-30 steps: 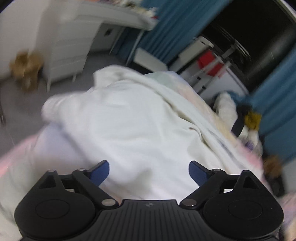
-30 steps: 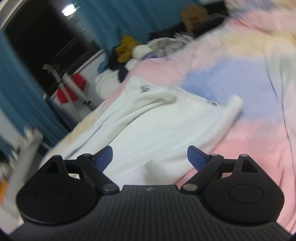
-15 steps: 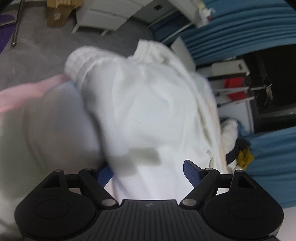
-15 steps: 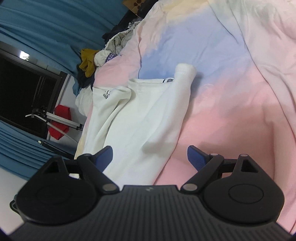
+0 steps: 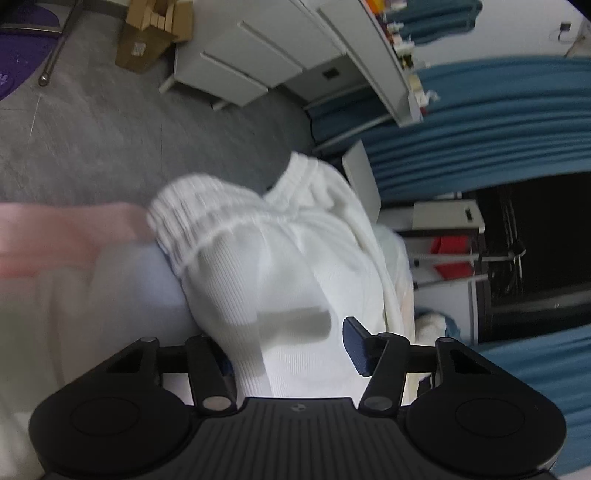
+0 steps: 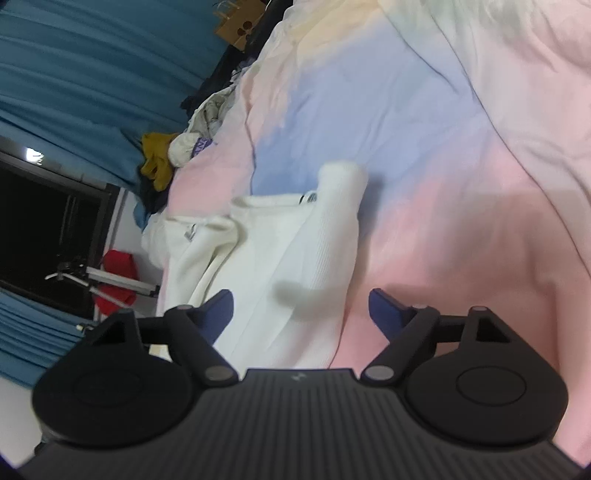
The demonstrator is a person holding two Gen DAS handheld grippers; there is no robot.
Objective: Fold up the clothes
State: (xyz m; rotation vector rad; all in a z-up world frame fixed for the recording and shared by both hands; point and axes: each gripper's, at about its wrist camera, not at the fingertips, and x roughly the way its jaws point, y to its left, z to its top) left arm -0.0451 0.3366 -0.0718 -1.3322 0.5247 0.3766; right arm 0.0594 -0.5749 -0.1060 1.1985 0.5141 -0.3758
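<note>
A white ribbed garment [image 6: 280, 251] lies on a bed covered by a pastel sheet [image 6: 424, 122] in pink, lilac and cream patches. The right hand-held gripper [image 6: 301, 308] hovers over its near edge, fingers spread wide and gripping nothing. The left hand-held gripper [image 5: 291, 349] is also spread, with the garment [image 5: 280, 266] bunched between its fingers. Beyond the bed are a grey floor [image 5: 110, 140], white drawers [image 5: 255, 55], a cardboard box [image 5: 151, 33], teal curtains [image 6: 74, 66] and a heap of clothes [image 6: 177, 151].
</note>
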